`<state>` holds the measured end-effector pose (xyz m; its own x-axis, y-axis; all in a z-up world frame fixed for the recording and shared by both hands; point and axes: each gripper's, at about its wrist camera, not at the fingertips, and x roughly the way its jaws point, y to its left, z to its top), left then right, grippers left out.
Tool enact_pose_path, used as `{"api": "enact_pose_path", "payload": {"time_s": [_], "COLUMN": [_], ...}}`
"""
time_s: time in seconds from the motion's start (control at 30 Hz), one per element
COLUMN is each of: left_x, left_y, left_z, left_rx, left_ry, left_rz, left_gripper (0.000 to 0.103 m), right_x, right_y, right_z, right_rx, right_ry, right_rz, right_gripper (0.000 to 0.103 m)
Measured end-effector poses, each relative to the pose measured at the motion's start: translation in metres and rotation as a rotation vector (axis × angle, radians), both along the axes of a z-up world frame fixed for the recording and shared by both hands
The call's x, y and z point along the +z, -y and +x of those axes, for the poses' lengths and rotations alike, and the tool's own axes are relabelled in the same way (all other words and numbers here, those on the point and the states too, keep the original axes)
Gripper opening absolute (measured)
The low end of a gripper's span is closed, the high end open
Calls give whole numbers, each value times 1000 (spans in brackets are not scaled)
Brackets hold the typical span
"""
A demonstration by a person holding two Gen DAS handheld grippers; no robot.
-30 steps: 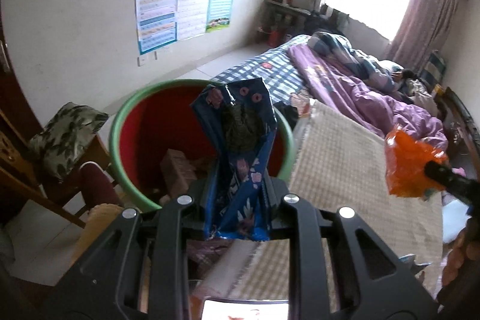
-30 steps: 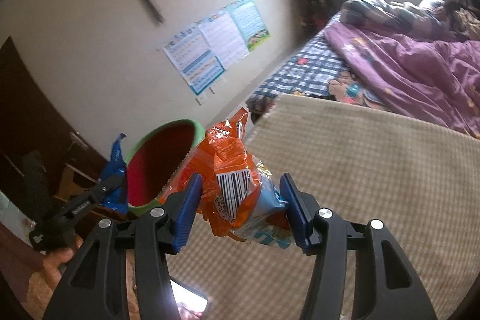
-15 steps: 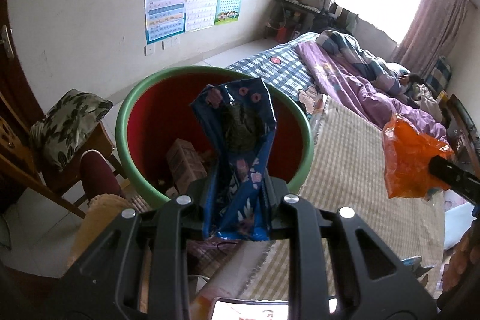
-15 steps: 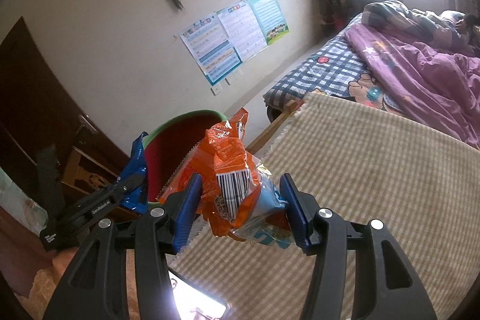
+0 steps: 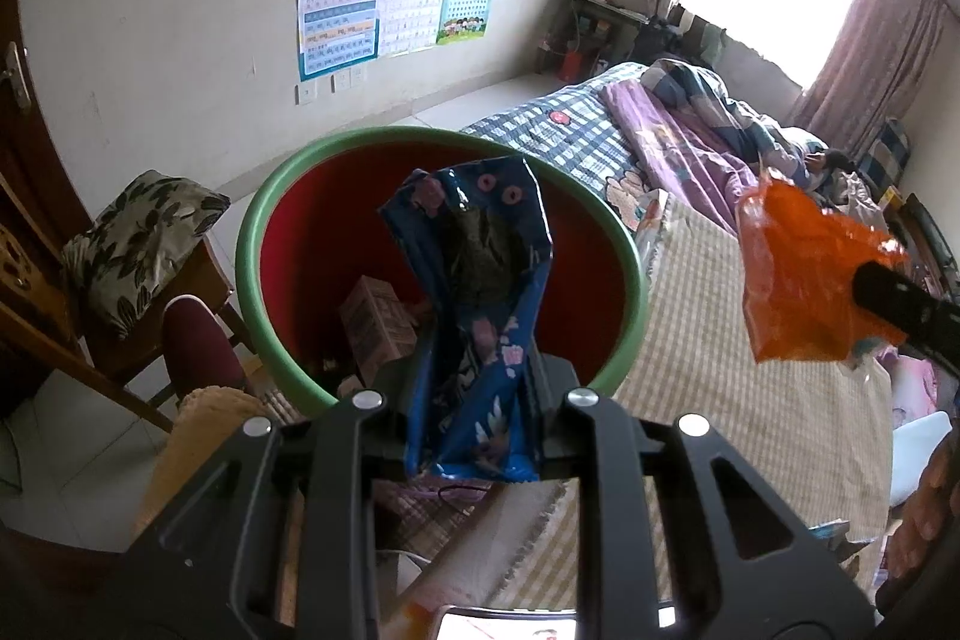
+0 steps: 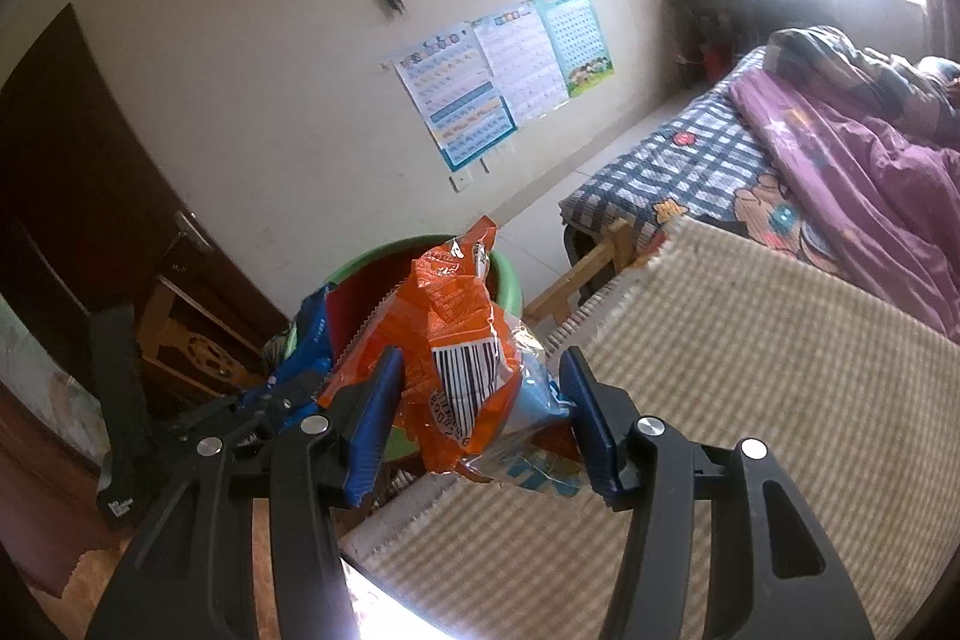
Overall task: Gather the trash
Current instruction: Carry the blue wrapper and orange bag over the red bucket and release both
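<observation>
My left gripper point(image 5: 474, 394) is shut on a blue snack wrapper point(image 5: 480, 292) and holds it upright over the near rim of a green bin with a red inside point(image 5: 288, 196). A cardboard box point(image 5: 375, 322) lies in the bin. My right gripper point(image 6: 480, 400) is shut on a crumpled orange snack bag point(image 6: 462, 340) with a barcode. In the left wrist view the orange bag point(image 5: 798, 274) hangs to the right of the bin, above the bed. In the right wrist view the bin point(image 6: 510, 280) and the blue wrapper point(image 6: 312, 340) sit just behind and left of the bag.
A beige checked mat point(image 5: 750, 400) covers the bed, with a purple quilt point(image 5: 678, 142) and plaid sheet behind. A wooden chair with a leafy cushion point(image 5: 132, 244) and a red stool point(image 5: 198, 346) stand left of the bin. A dark door point(image 6: 72, 172) is at far left.
Both grippers have moved closer to the bin. The bin looks larger in both views, and the orange bag now overlaps its rim in the right wrist view.
</observation>
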<state>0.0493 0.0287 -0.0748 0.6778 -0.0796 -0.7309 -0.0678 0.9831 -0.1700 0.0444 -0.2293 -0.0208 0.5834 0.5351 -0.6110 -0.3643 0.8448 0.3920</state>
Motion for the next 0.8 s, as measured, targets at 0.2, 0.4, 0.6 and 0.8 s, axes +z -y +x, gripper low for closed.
{"api": "enact_pose_path", "payload": {"time_s": [0.2,0.4,0.6,0.8], "left_x": [-2,-8,-13,-17], "left_y": [-2,-3,-4,-9], "left_z": [4,10,18,25], "left_rx": [2,14,24,34], "left_ry": [-9,-30,-41,-49], "left_rz": [12,14,29,33], "left_gripper": [23,23,23,23], "right_x": [-4,-6,-4,-15], "right_y": [-13,-29,-42,-49], "right_z": [8,14,25,31], "right_rx": [32,59,76,80], "right_ry": [-6,2,27,15], "right_rz": [-4,-26,-50,-75], "right_gripper": [53,53,53,53]}}
